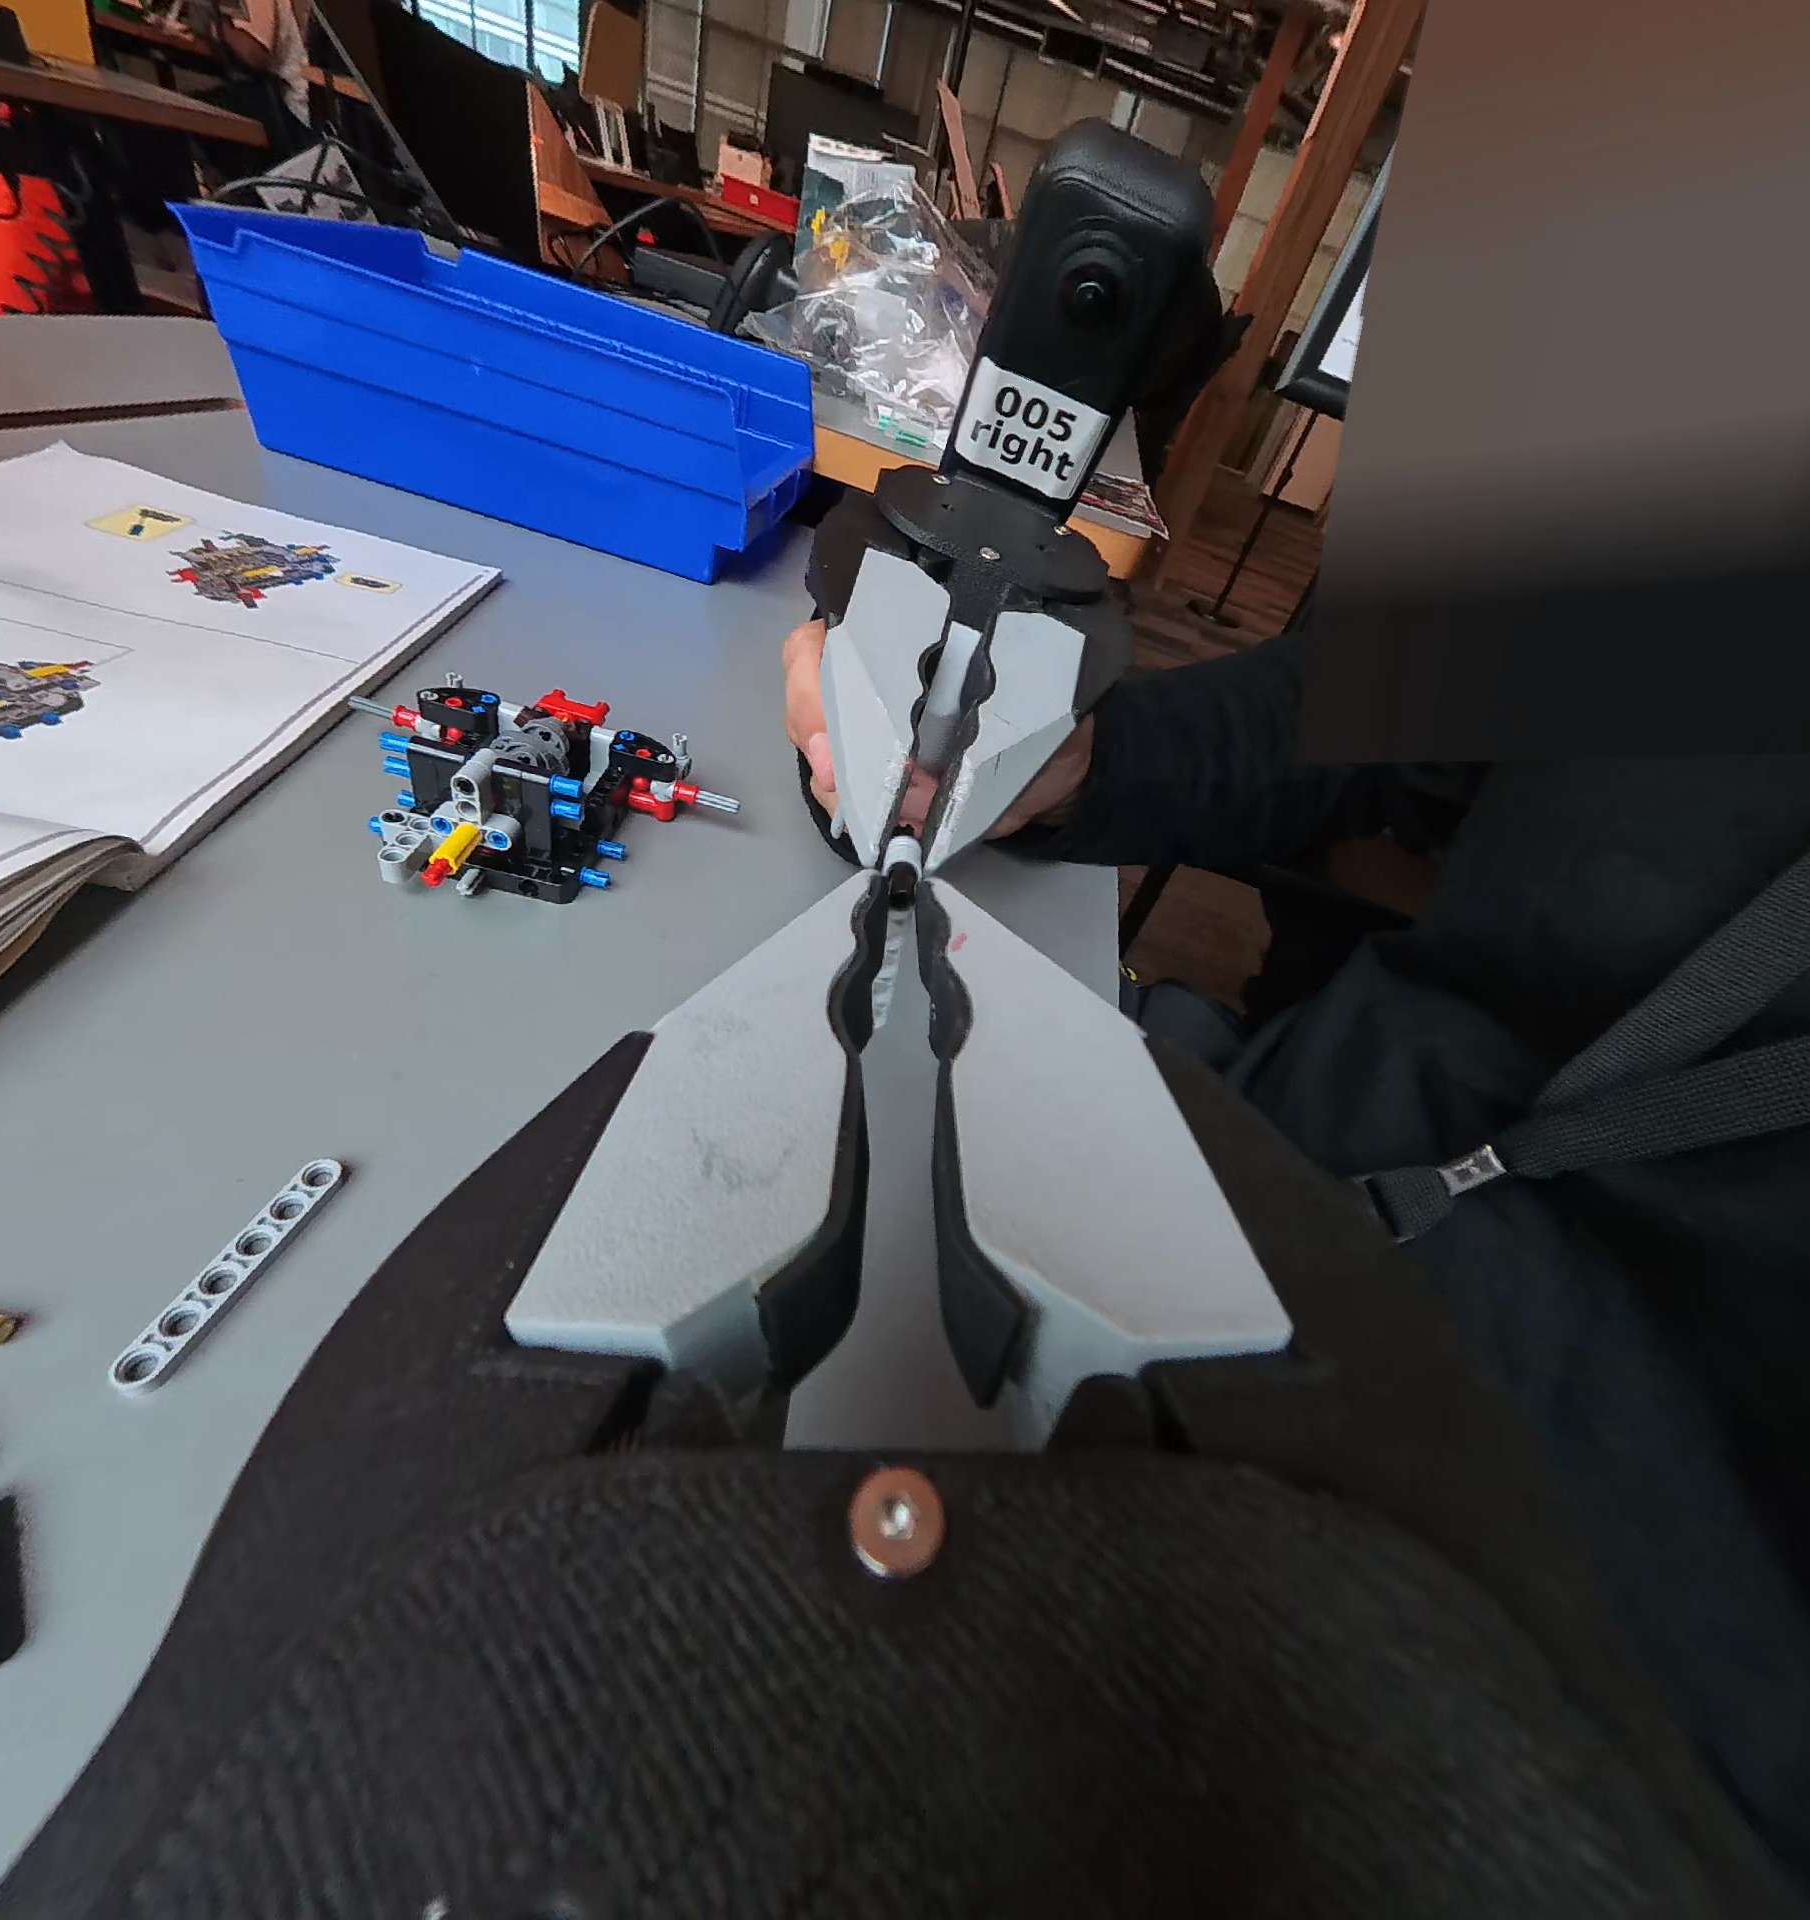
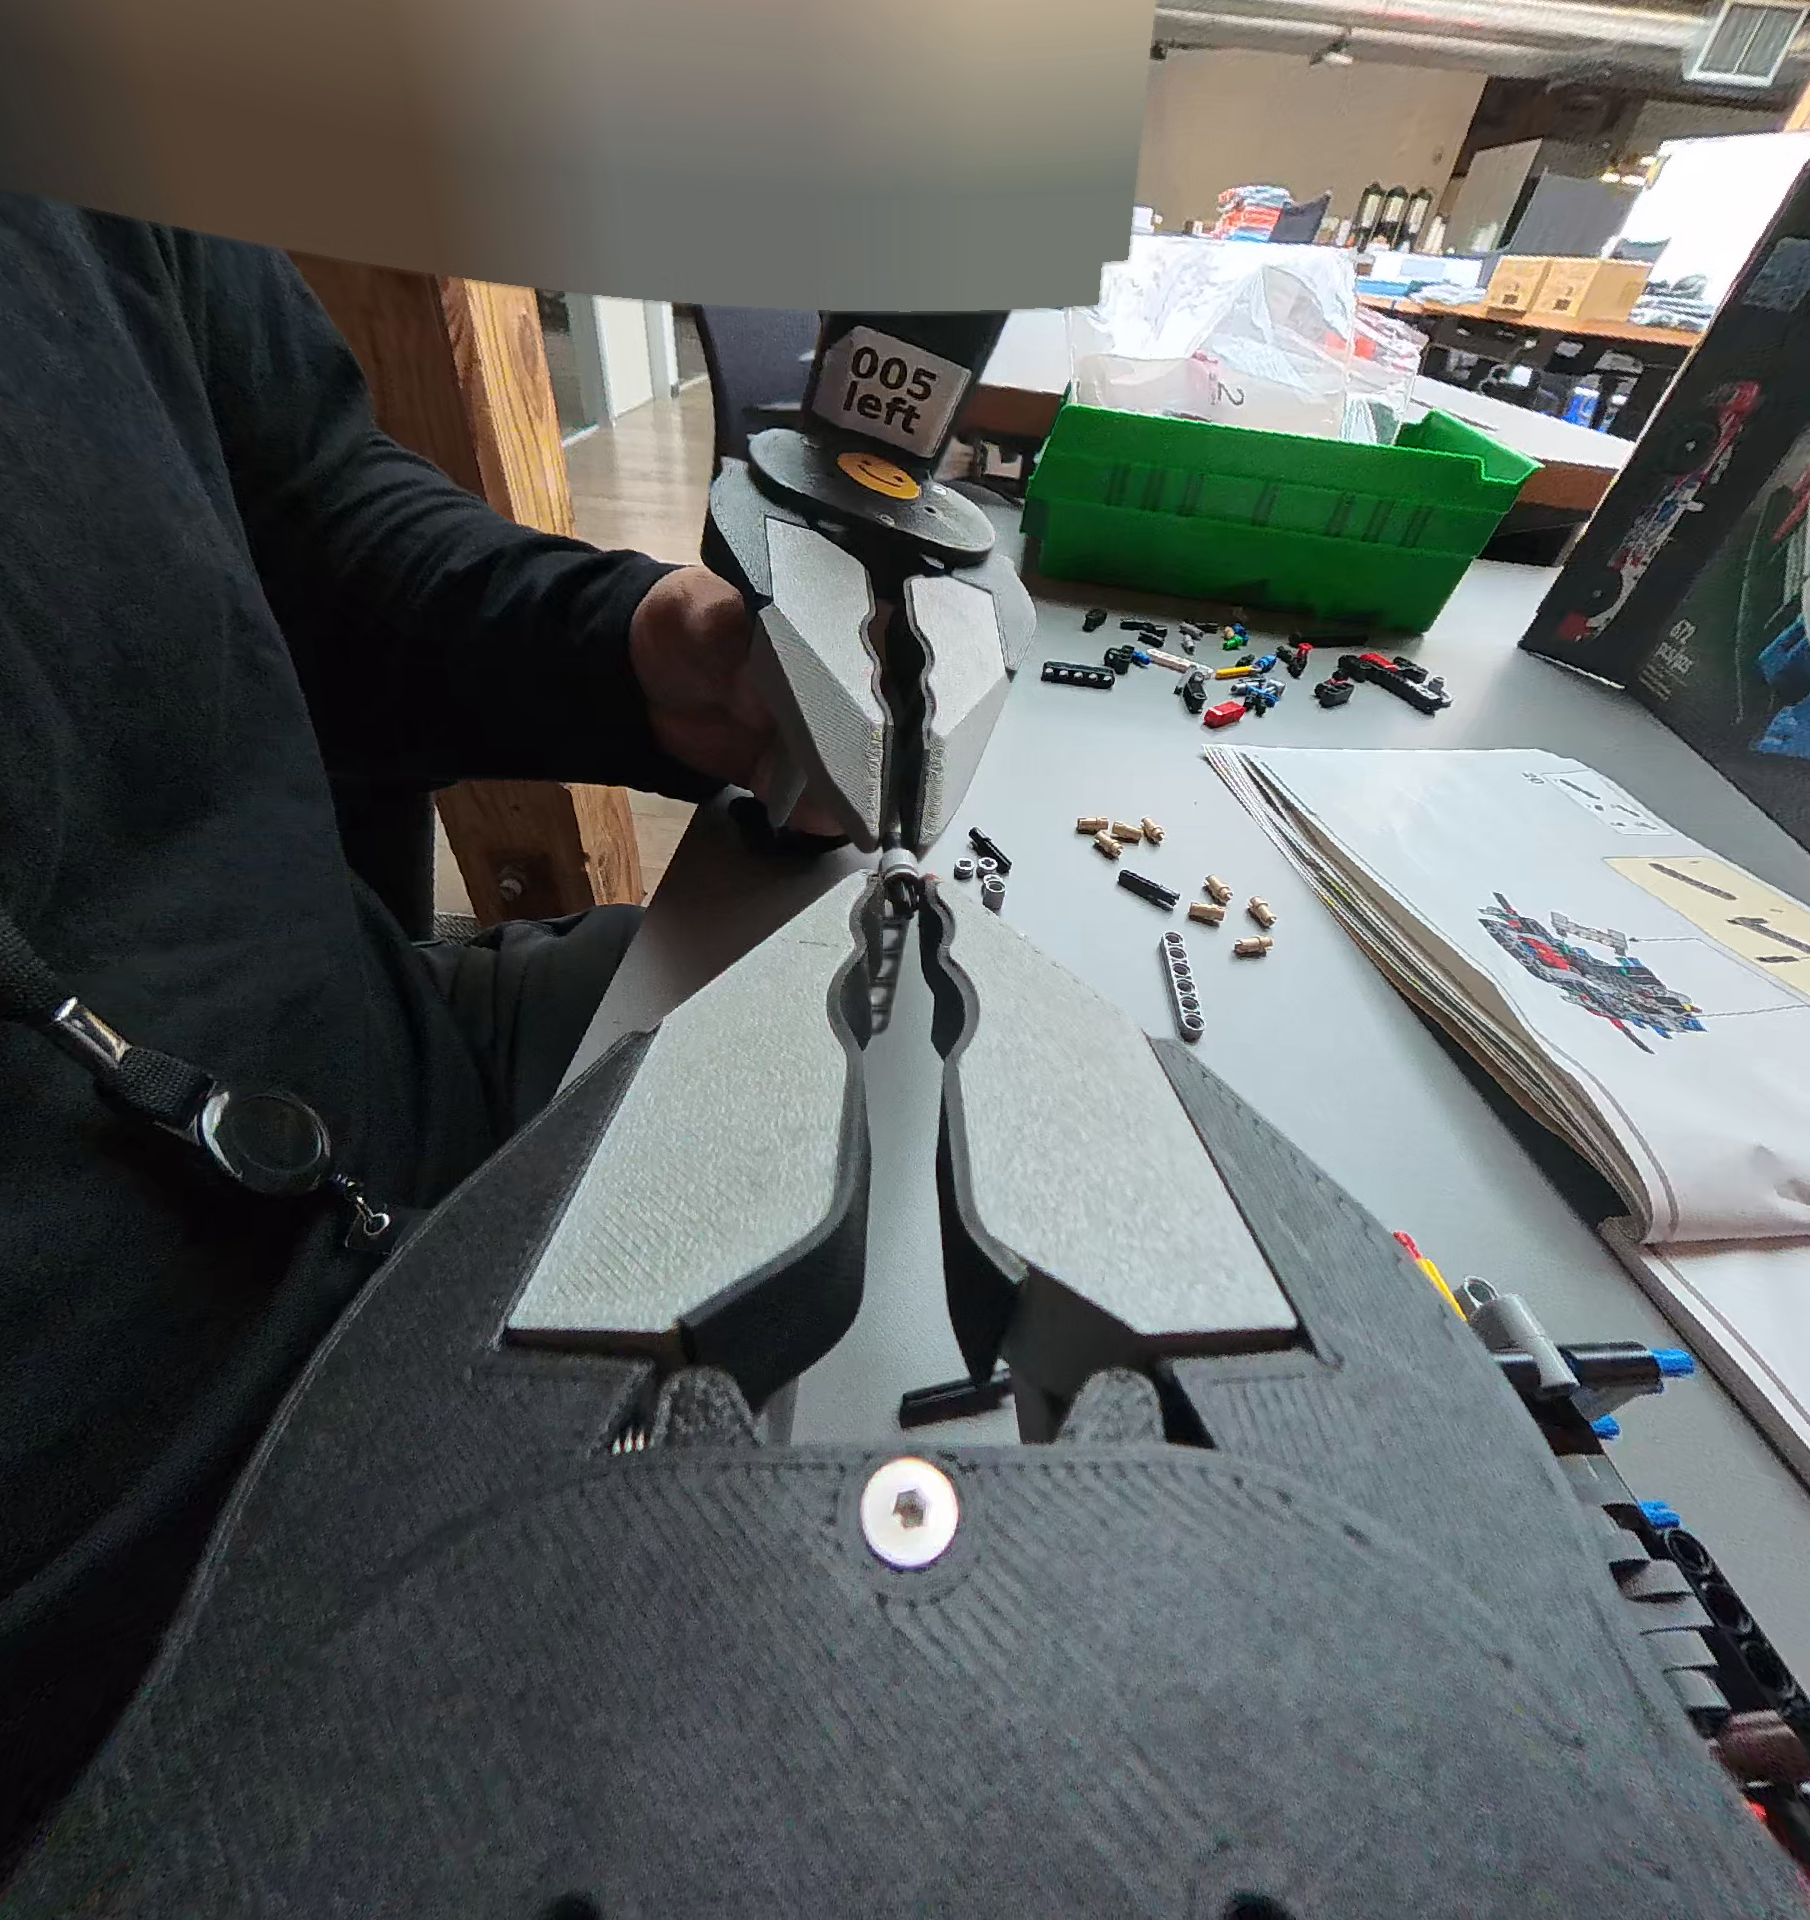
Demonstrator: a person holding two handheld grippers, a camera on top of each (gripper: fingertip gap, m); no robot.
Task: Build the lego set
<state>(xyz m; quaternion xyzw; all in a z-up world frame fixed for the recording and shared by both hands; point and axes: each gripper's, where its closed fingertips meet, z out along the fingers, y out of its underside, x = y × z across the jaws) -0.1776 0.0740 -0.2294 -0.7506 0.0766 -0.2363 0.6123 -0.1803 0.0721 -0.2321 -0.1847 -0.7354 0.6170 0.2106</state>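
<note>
Grey plastic meets tip to tip over the counter [image 1: 257,1039] edge — my left claw [image 1: 893,904] is clenched on a pale holed beam [image 1: 888,961], my right claw [image 2: 896,899] on a dark holed beam [image 2: 885,961], a small grey bushing [image 2: 897,864] between them. The half-built lego model [image 1: 527,790] sits beside the open instruction book [image 1: 184,644] — a loose grey beam [image 1: 226,1273] lies nearer.

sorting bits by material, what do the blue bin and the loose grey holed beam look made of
Blue bin: looks like moulded plastic, semi-gloss, with ribbed walls and soft highlights. Grey holed beam: probably hard plastic too, smooth and evenly coloured, with clean round holes.
</note>
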